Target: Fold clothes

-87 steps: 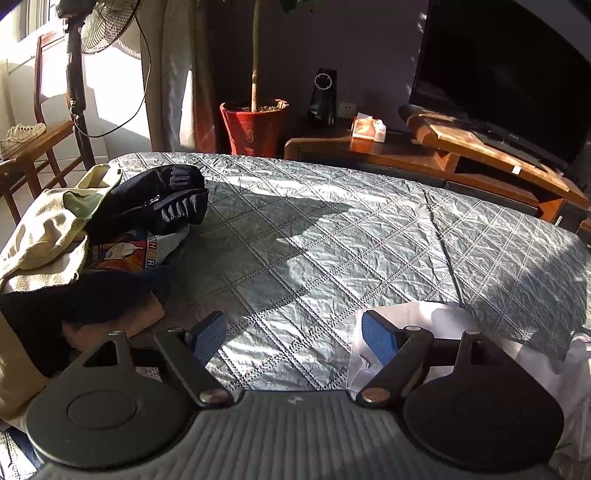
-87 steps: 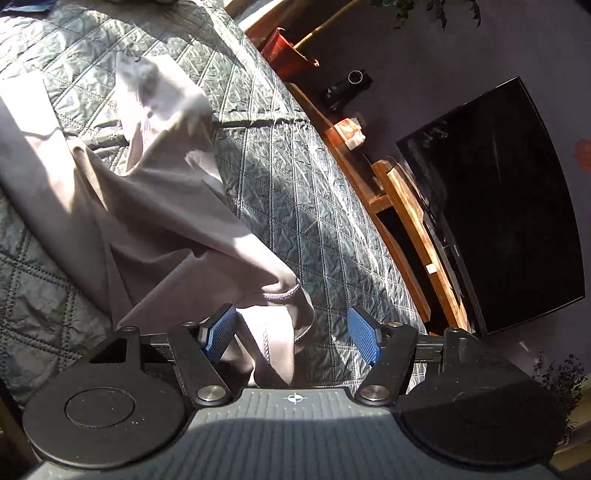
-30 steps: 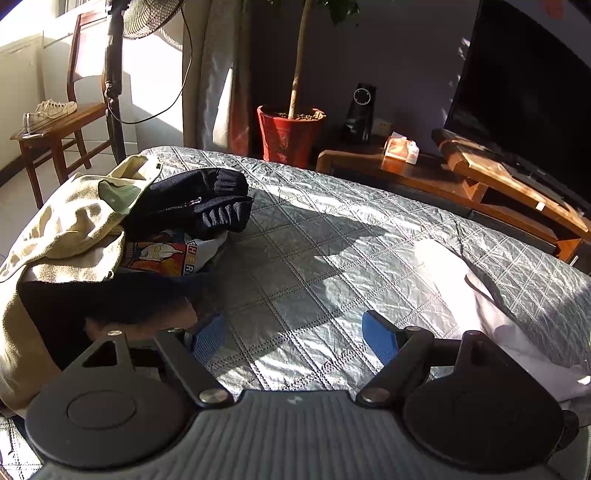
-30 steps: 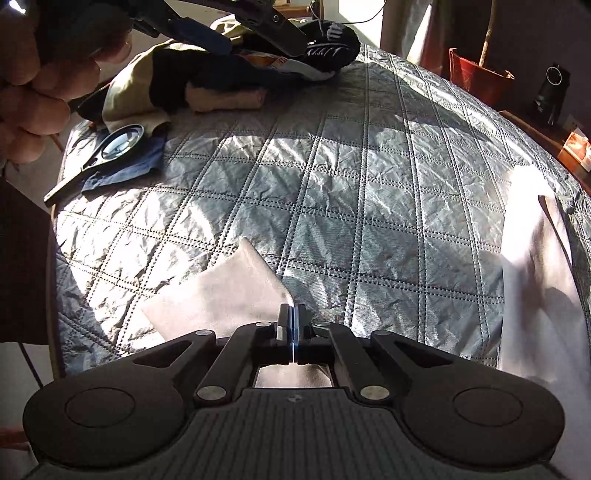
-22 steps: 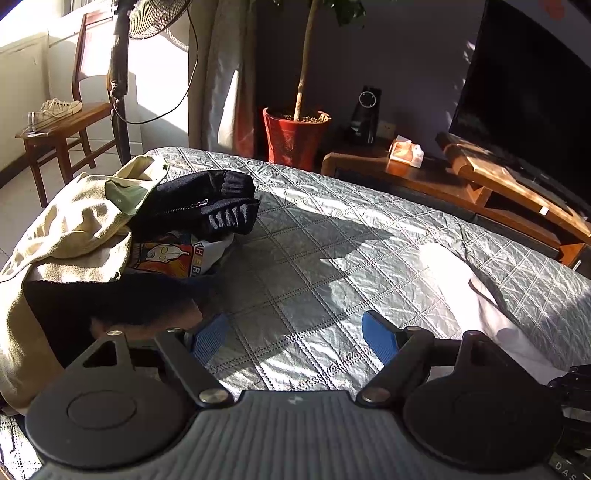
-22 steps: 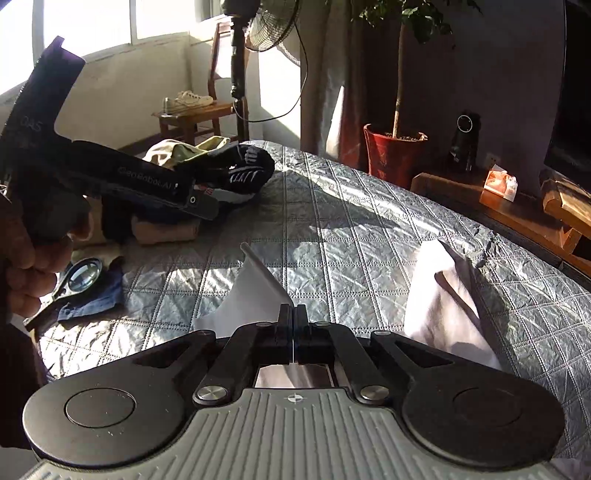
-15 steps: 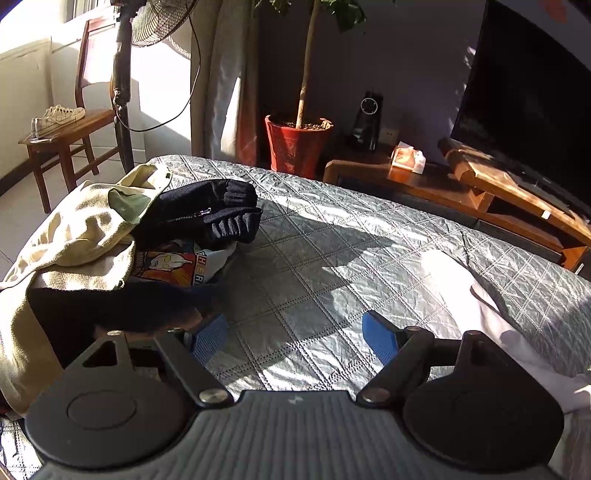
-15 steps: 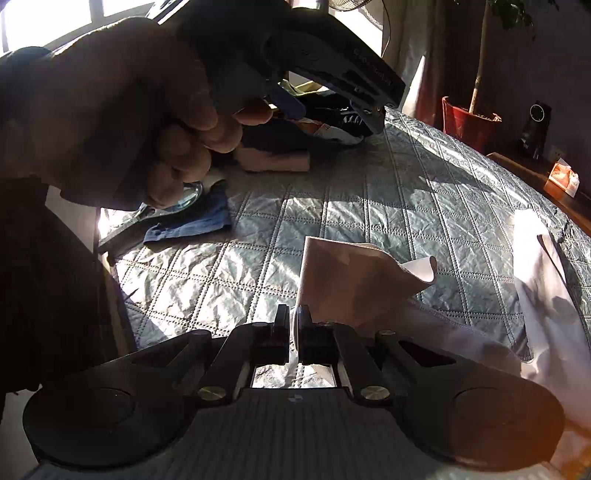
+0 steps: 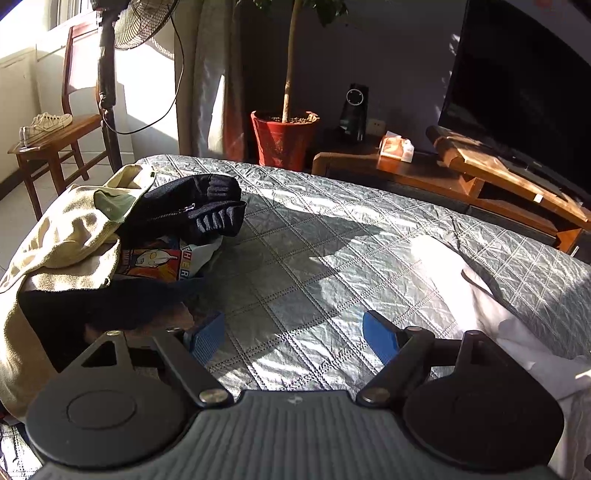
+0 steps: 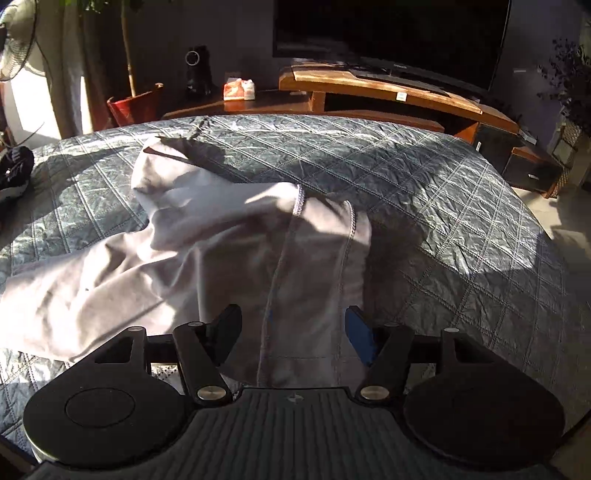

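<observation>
- Right gripper [image 10: 291,330]: its jaws have just been opening and now stand wide. The pale grey garment [image 10: 207,254] lies between and under the blue pads [image 10: 360,334], but they do not press on it.
- Only the right wrist view shows that garment in full: it spreads from directly under the gripper away to the left and ahead, rumpled, with two stitched hems [image 10: 297,199] just beyond the fingertips.
- Past the garment in that view, the quilted grey bedspread [image 10: 443,206] runs on, bare to the right of the gripper. Beyond the bed stand a low wooden TV stand [image 10: 388,94] and a dark television [image 10: 388,33].
- Left gripper [image 9: 291,334]: jaws wide with nothing between them, only bare bedspread [image 9: 314,266] below.
- In the left wrist view the pale garment [image 9: 480,295] shows only as a strip to the right of the gripper, partly hidden behind its body.
- Only this view shows the heap of unfolded clothes [image 9: 110,258] to the gripper's left: a cream piece [image 9: 62,236], a black zipped one [image 9: 192,210] and a printed shirt [image 9: 159,258] beneath them.
- Farther off, seen here alone: a wooden chair [image 9: 55,136] bearing white shoes [image 9: 44,123], and a standing fan [image 9: 122,33].
- Both views share the red plant pot [image 9: 284,140] and a tissue box [image 9: 397,146] at the far side of the bed.
</observation>
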### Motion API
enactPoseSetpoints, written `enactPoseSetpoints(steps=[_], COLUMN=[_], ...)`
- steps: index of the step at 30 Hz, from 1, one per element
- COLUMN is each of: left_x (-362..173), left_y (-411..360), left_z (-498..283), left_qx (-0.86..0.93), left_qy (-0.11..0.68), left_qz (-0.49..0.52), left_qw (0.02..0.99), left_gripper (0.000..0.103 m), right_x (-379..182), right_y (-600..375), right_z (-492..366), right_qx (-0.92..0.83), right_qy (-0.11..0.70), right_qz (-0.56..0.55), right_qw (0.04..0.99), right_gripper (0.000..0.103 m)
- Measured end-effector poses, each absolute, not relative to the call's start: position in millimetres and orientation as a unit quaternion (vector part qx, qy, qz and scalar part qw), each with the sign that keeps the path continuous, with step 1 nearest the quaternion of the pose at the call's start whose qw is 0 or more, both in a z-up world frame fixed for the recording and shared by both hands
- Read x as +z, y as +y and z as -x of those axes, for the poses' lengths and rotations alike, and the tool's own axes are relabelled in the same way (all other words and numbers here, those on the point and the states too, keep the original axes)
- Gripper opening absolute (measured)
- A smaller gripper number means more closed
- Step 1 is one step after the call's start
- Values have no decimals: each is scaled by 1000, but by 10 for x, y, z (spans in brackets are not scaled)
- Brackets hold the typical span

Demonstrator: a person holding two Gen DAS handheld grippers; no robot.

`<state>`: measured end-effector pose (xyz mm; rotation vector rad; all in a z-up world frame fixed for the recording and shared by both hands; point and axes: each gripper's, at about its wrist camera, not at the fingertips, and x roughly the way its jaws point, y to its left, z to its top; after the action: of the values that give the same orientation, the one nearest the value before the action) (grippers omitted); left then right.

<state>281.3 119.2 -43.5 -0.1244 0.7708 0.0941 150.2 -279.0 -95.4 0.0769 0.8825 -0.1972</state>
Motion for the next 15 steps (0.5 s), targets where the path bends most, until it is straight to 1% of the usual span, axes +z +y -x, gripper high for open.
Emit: enactPoseSetpoints(steps=[2,6,7,8,9,10,11,15], left_x=[-458,-478,-483,-487,-491,-493,-494,-502], left_y=[1173,1142,1124,1107,1091,1076,1061,1015], left_z=[-2821,-2844,-2850,-2854,-2858,-2859,-2861,-2868], left_qx=[46,45,44,43,40,39,37,32], left_qy=[379,381,382,382,383,383,383,385], left_qz=[54,52,50,49,47,45,44,42], left_qw=[923,922,922,922,922,922,922,921], left_gripper=[78,78,78,78,78,78,79,79], right_x=[-1065,-1260,-1289,-1313,-1285,-1223,-1158,-796], right_y=[-2987,-3077,-3091,-3105,-3086,-3075,-3066,-3057], right_z=[-1558,-1669,-1686,-1700,-1711,-1710,-1707,-1631], right_qx=[-117,-98,-87,-76,-67,-69,-72,-108], right_qy=[445,491,500,507,506,497,487,420], right_qz=[-51,-68,-73,-78,-68,-42,-15,112], right_qw=[886,863,859,855,857,864,870,894], right_gripper=[68,68,56,26,21,11,9,9])
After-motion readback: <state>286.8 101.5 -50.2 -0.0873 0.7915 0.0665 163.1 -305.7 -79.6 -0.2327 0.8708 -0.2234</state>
